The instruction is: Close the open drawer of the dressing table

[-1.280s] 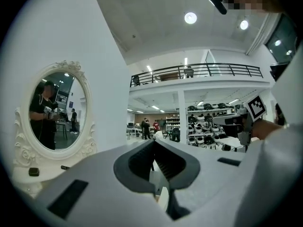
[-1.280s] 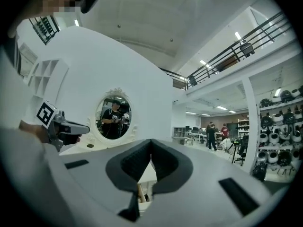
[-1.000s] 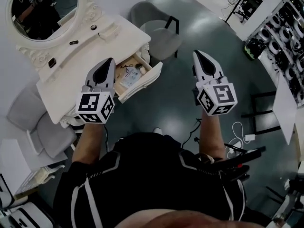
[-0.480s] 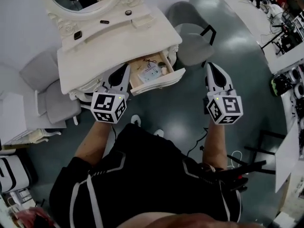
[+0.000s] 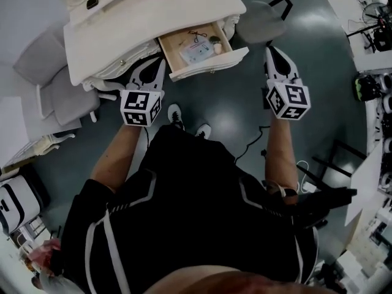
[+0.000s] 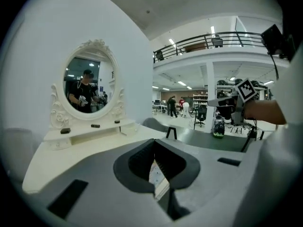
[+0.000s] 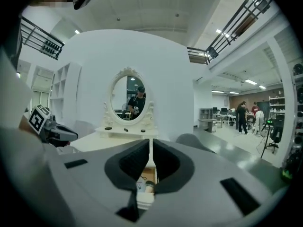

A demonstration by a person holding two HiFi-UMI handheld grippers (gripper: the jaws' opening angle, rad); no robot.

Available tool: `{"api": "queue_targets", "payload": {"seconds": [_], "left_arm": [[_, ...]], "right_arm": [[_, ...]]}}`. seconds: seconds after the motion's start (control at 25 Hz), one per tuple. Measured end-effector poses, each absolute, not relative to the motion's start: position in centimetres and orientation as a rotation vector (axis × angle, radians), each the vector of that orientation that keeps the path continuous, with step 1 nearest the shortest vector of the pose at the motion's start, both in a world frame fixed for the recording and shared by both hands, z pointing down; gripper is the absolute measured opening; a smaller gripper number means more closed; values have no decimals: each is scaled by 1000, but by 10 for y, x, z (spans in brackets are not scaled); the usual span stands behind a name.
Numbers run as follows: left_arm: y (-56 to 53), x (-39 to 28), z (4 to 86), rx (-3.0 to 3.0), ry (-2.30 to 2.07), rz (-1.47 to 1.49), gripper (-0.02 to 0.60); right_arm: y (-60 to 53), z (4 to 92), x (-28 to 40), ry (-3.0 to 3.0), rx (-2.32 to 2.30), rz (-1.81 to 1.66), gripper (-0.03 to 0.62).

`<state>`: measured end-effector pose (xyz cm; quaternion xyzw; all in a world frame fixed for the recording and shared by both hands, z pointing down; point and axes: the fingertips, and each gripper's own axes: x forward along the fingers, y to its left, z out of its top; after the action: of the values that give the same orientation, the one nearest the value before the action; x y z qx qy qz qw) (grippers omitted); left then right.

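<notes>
The white dressing table (image 5: 153,23) stands at the top of the head view, with its drawer (image 5: 211,63) pulled out towards me. Inside lie a pale packet (image 5: 197,54) and small items. My left gripper (image 5: 153,71) is shut and empty; its tip is at the table's front edge, just left of the drawer. My right gripper (image 5: 273,55) is also shut and empty, hovering over the floor to the right of the drawer front. The drawer (image 7: 144,186) shows through the slit of the right gripper (image 7: 150,143). The left gripper (image 6: 154,143) points at the table top (image 6: 94,150).
Grey padded chairs (image 5: 55,97) stand left of the table and another grey chair (image 5: 263,11) is at its right. A cable (image 5: 251,149) trails over the dark floor near my shoes (image 5: 174,115). An oval mirror (image 7: 129,100) tops the table.
The view has swung, so the table now sits squarer and higher in the frame. Both grippers have stayed shut and now flank the drawer front. The drawer is open as before.
</notes>
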<state>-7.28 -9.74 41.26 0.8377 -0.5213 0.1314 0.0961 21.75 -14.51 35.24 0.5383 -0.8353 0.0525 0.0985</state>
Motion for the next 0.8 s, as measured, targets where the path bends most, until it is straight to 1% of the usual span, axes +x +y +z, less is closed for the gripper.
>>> {"api": "queue_targets", "payload": {"seconds": [0.12, 0.32, 0.6, 0.8], "left_arm": [[-91, -70, 453, 2445, -1479, 472, 5], [-81, -62, 506, 2397, -1400, 525, 5], [-77, -68, 563, 2329, -1334, 597, 5], [-73, -67, 597, 2326, -1278, 711, 5]], "right_arm": [[-147, 388, 214, -2451, 1564, 201, 28], [-147, 445, 217, -2365, 1559, 287, 26], [-148, 506, 213, -2264, 1532, 366, 9], [-148, 552, 213, -2195, 1500, 447, 6]]}}
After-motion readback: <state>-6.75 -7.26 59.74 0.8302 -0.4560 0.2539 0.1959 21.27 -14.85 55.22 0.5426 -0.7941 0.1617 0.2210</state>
